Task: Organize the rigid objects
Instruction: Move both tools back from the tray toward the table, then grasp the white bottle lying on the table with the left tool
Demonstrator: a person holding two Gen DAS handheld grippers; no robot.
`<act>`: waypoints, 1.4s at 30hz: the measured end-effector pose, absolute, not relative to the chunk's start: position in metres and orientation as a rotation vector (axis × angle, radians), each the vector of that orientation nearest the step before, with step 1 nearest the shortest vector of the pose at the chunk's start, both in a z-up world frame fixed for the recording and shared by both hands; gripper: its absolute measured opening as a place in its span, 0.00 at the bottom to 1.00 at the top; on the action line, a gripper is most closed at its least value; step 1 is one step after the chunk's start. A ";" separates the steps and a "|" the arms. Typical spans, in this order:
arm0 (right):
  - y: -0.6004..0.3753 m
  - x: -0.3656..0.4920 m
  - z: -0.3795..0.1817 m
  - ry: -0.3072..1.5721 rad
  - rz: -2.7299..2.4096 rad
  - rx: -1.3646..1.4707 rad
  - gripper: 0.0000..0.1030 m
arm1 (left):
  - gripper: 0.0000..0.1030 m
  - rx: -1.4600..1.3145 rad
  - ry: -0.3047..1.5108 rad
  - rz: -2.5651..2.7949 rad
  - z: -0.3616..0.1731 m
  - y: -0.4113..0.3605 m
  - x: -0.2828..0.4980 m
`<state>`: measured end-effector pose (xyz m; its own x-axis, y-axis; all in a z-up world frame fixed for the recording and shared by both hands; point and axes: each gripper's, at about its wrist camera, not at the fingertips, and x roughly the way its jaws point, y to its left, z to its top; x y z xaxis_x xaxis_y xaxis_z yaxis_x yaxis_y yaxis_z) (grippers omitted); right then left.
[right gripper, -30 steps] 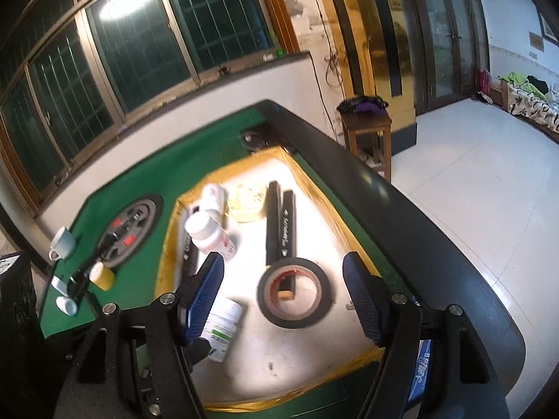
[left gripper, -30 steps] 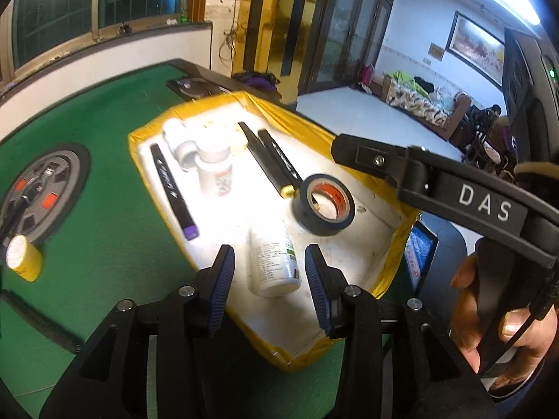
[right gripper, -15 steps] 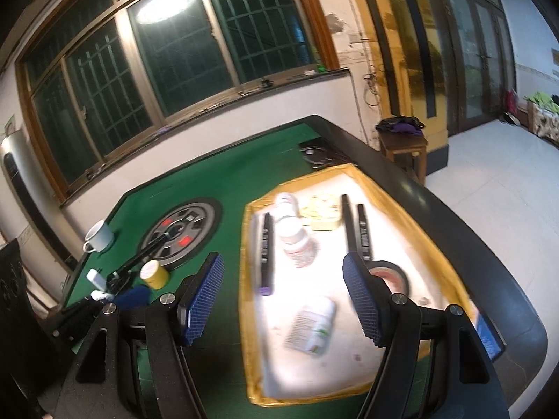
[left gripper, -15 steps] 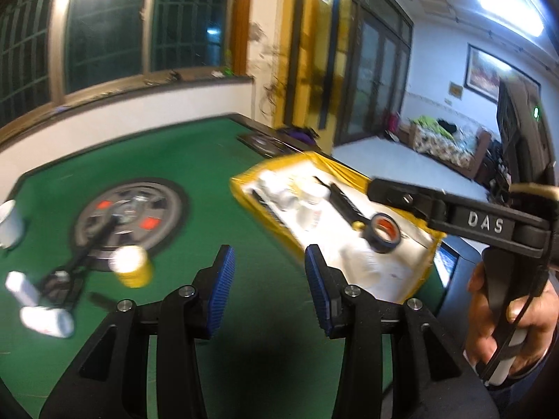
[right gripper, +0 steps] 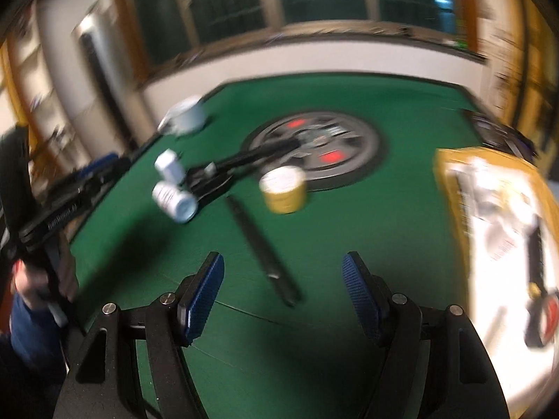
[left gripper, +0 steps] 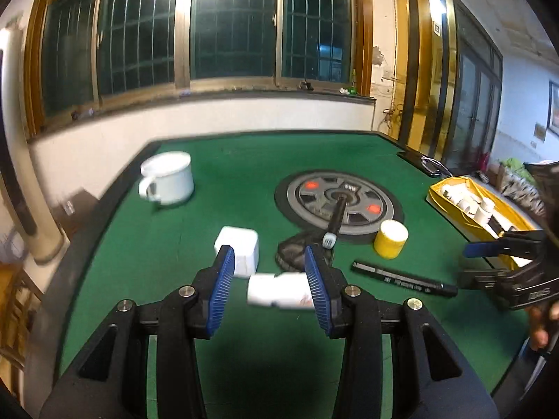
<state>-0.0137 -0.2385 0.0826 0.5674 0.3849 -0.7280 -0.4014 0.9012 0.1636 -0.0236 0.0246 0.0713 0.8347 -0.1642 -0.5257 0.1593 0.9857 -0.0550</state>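
We see a green felt table (left gripper: 223, 188) beneath barred windows (left gripper: 230, 31). On it: one mug (left gripper: 171, 178), one yellow jar (left gripper: 390, 239), one black marker (left gripper: 401, 278), two white bottles (left gripper: 279, 291). Both grippers' jaws gape, empty.

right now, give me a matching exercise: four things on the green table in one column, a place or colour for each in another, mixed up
Things:
1. mug
2. small jar
3. black marker
4. white bottle

Descriptions:
A. yellow, beside the wheel-shaped disc
B. on its side ahead of the left gripper
C. white, near the far left table edge
D. long, flat on the felt ahead of the right gripper

Pairs: 1-C, 2-A, 3-D, 4-B
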 end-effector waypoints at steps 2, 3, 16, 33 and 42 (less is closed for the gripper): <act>-0.216 -0.002 0.073 0.870 0.490 -0.086 0.63 | 0.39 -0.033 0.591 -0.182 0.068 0.027 -0.017; -0.208 0.002 0.071 0.876 0.489 -0.115 0.63 | 0.39 -0.043 0.602 -0.184 0.067 0.027 -0.014; -0.152 0.010 0.038 0.962 0.545 -0.271 0.13 | 0.39 -0.006 0.627 -0.215 0.064 0.027 -0.021; -0.200 -0.015 0.036 0.968 0.546 0.049 0.13 | 0.44 0.328 0.846 -0.582 0.050 -0.011 0.025; -0.199 -0.014 0.036 0.968 0.539 0.054 0.13 | 0.55 0.407 0.833 -0.528 0.045 -0.021 0.007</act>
